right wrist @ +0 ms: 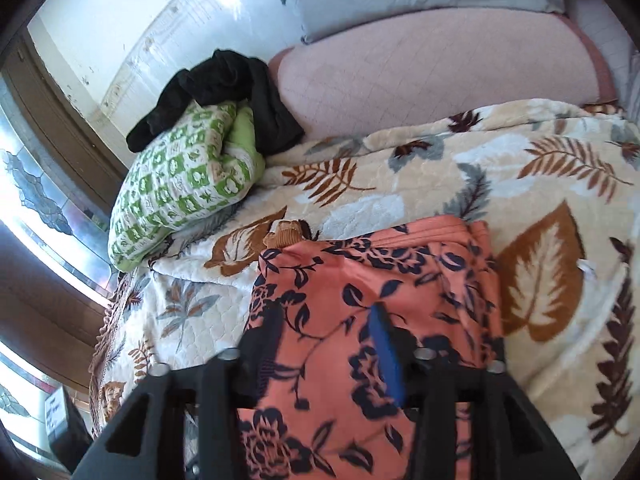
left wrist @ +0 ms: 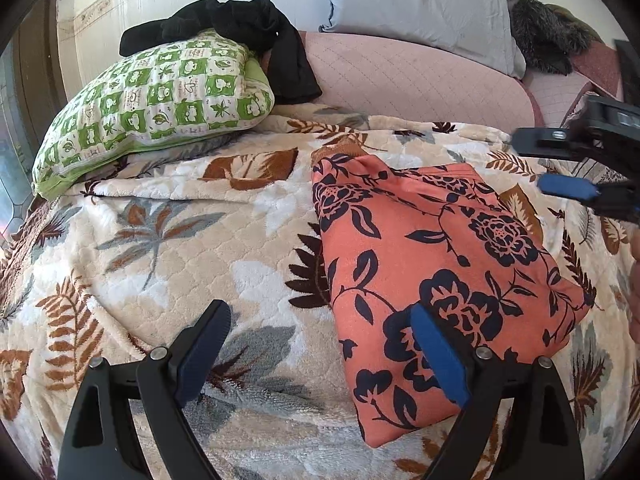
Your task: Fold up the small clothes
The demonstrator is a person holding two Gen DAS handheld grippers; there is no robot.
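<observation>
An orange garment with dark blue flowers (left wrist: 436,264) lies folded into a compact block on the leaf-patterned blanket (left wrist: 168,240). My left gripper (left wrist: 320,344) is open and empty, hovering over the garment's near left edge. My right gripper (right wrist: 326,332) is open above the same garment (right wrist: 360,280), fingers spread over its middle, holding nothing. The right gripper also shows at the right edge of the left wrist view (left wrist: 572,168), beyond the garment's far right corner.
A green checked pillow (left wrist: 156,108) with a black garment (left wrist: 240,28) on it lies at the back left. A pink quilted cushion (left wrist: 420,76) and a grey pillow (left wrist: 420,4) sit behind. A window (right wrist: 36,200) is on the left.
</observation>
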